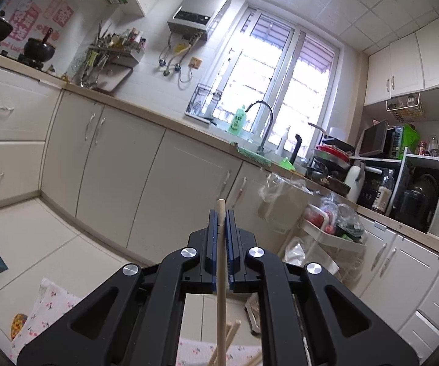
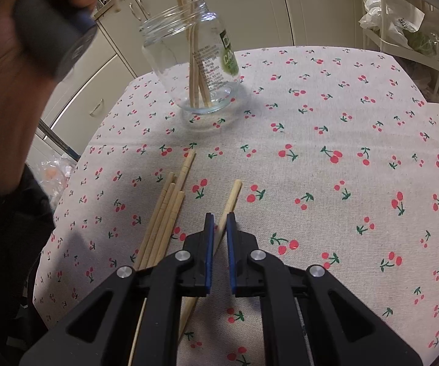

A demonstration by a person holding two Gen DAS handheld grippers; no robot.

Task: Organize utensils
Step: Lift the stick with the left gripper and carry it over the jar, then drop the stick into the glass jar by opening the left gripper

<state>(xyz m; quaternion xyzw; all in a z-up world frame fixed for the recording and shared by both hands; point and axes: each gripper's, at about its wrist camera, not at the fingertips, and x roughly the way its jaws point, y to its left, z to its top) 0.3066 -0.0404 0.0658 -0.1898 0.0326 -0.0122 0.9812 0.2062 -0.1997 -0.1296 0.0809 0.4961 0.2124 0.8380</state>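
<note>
Chopsticks noted in three spots, L to R. Left gripper [image 1: 221, 213] is clenched on one chopstick [image 1: 221, 262]; stick runs between the blue pads [image 1: 231, 238] w/ its blunt end poking just past the fingertips, gripper raised and aimed toward the kitchen cabinets [image 1: 146, 170] and sink faucet [image 1: 265, 122]. In the right wrist view the person's left hand [image 2: 9, 70] shows at upper left, gripping that tool's handle.

Glass jar [image 2: 192, 61] stands upright on the cherry-print tablecloth [image 2: 341, 152], well ahead of the right gripper and slightly to its left; several chopsticks lean inside, tops past the rim.

Loose bundle of chopsticks [image 2: 166, 213] lies flat on the cloth just left of the right gripper's fingers.

Right gripper [image 2: 218, 216] is partly released, jaws a narrow gap apart, straddling a single chopstick [image 2: 231, 201] that lies on the cloth. Cannot tell if pads touch it.
</note>
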